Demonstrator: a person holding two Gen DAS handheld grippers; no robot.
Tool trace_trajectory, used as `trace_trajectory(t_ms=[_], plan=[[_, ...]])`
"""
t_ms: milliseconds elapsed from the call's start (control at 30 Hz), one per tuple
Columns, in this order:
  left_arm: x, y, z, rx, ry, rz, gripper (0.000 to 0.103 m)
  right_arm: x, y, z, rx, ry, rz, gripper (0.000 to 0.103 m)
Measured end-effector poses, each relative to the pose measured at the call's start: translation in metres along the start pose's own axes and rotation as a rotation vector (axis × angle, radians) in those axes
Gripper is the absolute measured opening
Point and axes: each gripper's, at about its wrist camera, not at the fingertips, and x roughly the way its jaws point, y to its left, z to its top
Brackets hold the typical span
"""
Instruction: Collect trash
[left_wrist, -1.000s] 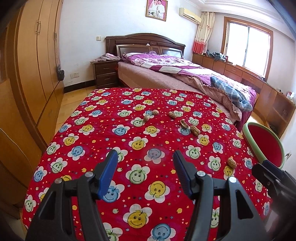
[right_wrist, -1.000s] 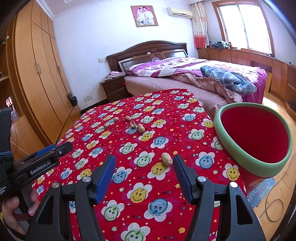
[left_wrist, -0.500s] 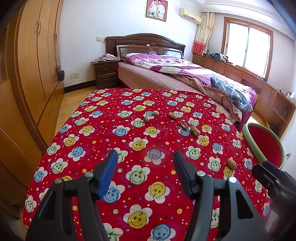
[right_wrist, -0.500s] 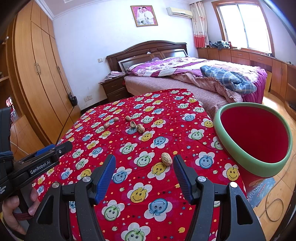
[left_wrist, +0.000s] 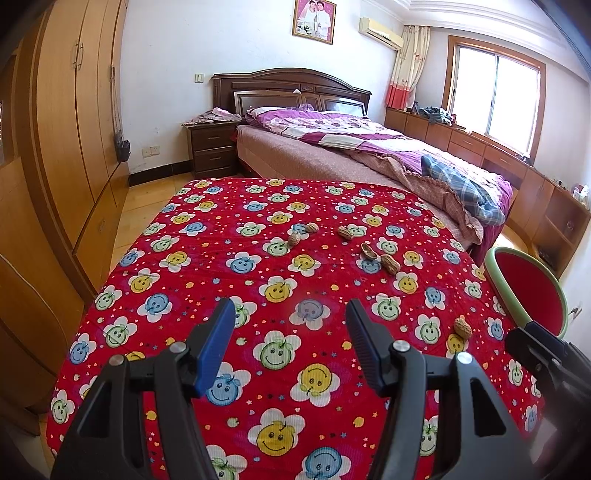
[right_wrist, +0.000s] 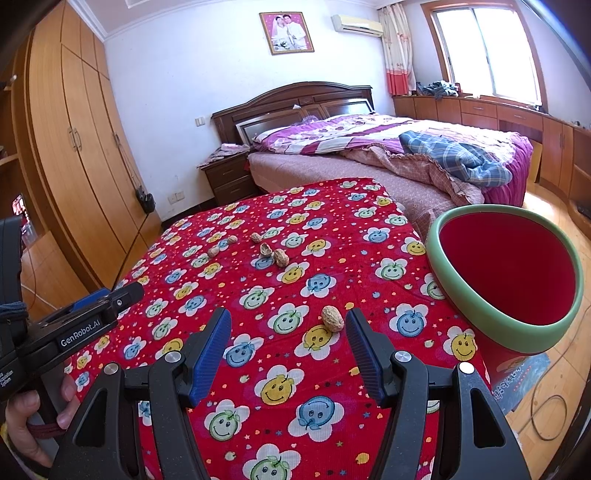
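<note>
Several peanut shells lie on a table under a red smiley-flower cloth (left_wrist: 221, 280) (right_wrist: 221, 280). One peanut (right_wrist: 332, 318) (left_wrist: 463, 327) sits near the right edge, just beyond my right gripper's (right_wrist: 288, 332) inner right finger. A cluster of shells (left_wrist: 380, 256) (right_wrist: 275, 254) lies farther back, mid-table. A red bin with a green rim (right_wrist: 506, 273) (left_wrist: 524, 291) stands off the table's right side. My left gripper (left_wrist: 290, 325) hovers over the near cloth. Both grippers are open with nothing between the fingers. In the right wrist view a hand (right_wrist: 22, 417) holds the left gripper's body (right_wrist: 74, 328) at the left edge.
A bed with purple bedding (left_wrist: 369, 147) stands beyond the table, with a nightstand (left_wrist: 212, 147) beside it. Wooden wardrobes (left_wrist: 74, 129) line the left wall. Low cabinets run under the window (right_wrist: 498, 114). A cable lies on the floor (right_wrist: 546, 410) at the right.
</note>
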Motion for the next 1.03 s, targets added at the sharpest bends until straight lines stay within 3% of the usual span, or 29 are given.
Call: trace_trajectory(t_ms=[1033], plan=[[-0.0022,0.0023,0.0016,-0.002,-0.011,0.007,0.062,-0.0004,0.0006,-0.0006,0.003,0.002,0.003,0.066]])
